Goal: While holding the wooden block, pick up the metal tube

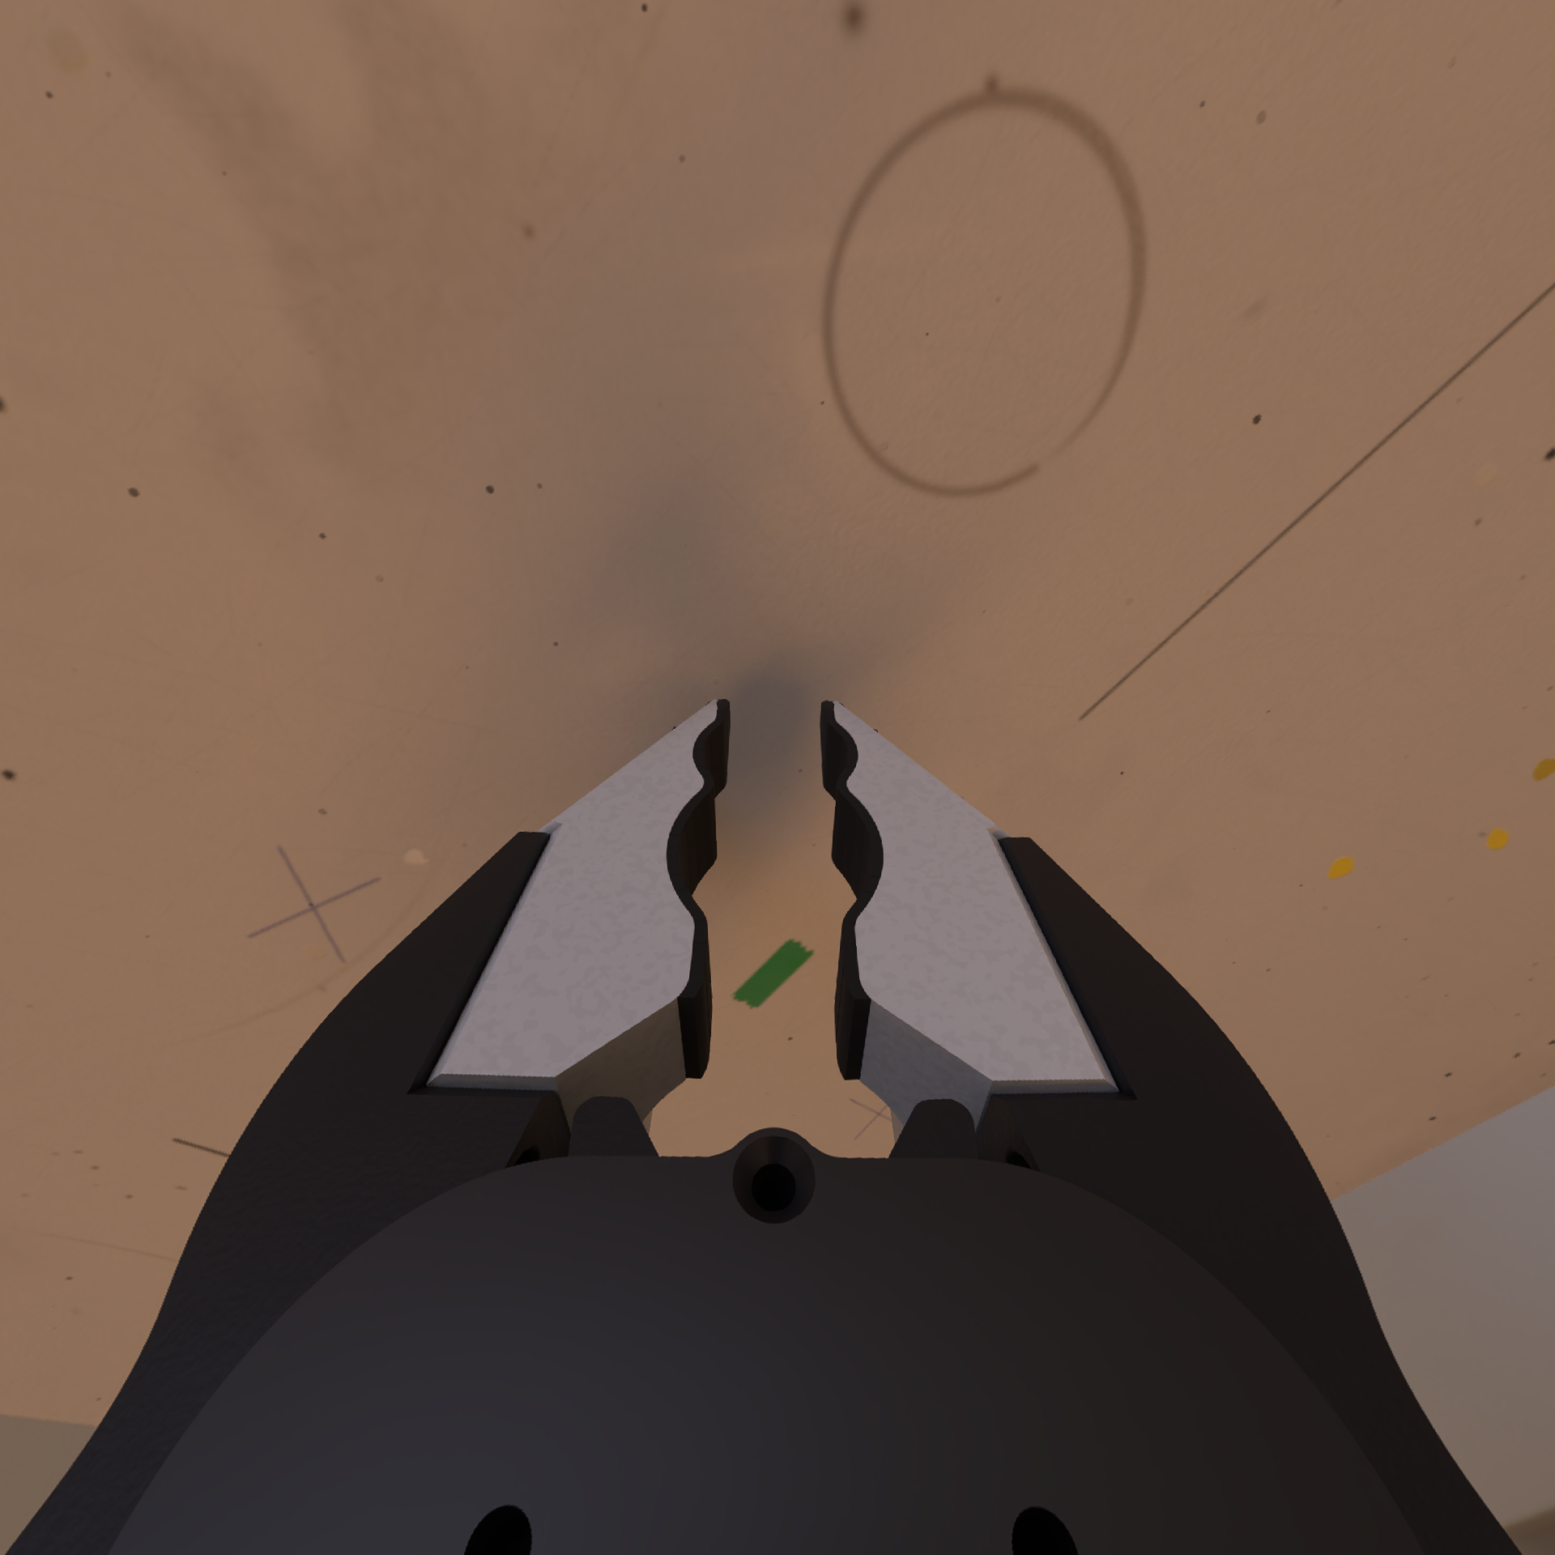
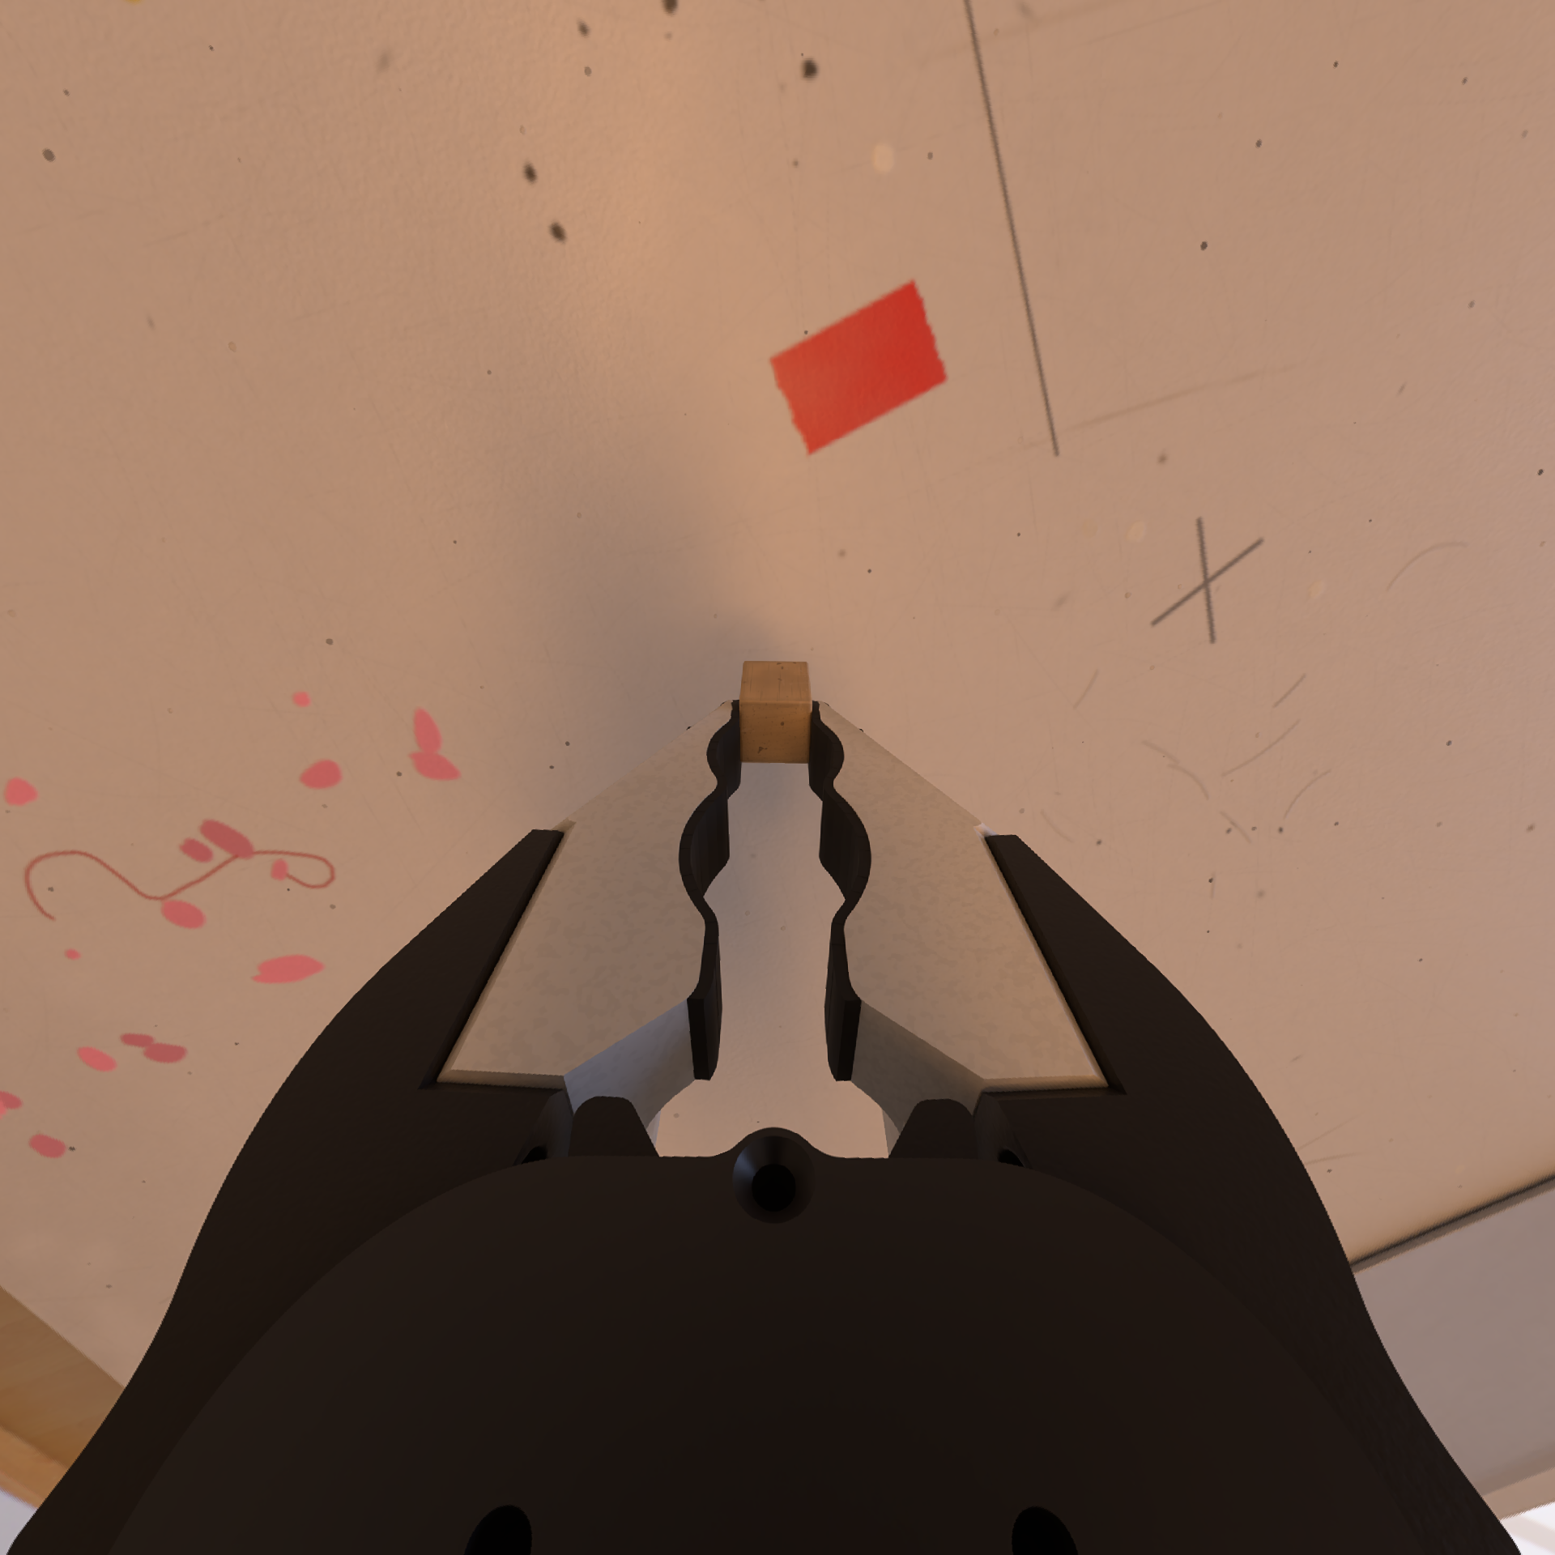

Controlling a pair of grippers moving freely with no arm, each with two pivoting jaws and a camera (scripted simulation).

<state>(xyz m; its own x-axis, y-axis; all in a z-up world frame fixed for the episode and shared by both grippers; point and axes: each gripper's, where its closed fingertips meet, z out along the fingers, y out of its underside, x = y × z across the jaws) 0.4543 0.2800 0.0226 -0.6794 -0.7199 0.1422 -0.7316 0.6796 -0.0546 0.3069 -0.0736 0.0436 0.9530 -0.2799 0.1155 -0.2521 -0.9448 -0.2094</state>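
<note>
In the right wrist view my right gripper point(image 2: 775, 715) is shut on a small light wooden block point(image 2: 775, 711), held at the fingertips just above the tan table. The block sticks out a little past the tips. In the left wrist view my left gripper point(image 1: 775, 715) is open with a narrow gap between its fingertips and holds nothing; it hangs close over the table with its dark shadow right under the tips. No metal tube shows in either view.
The tan table point(image 1: 421, 421) carries a drawn ring mark point(image 1: 984, 290), a green tape strip point(image 1: 772, 973), pencil lines and paint specks. The right wrist view shows a red tape patch point(image 2: 858, 367), pink paint spots point(image 2: 210, 850) and the table edge point(image 2: 1447, 1212) at lower right.
</note>
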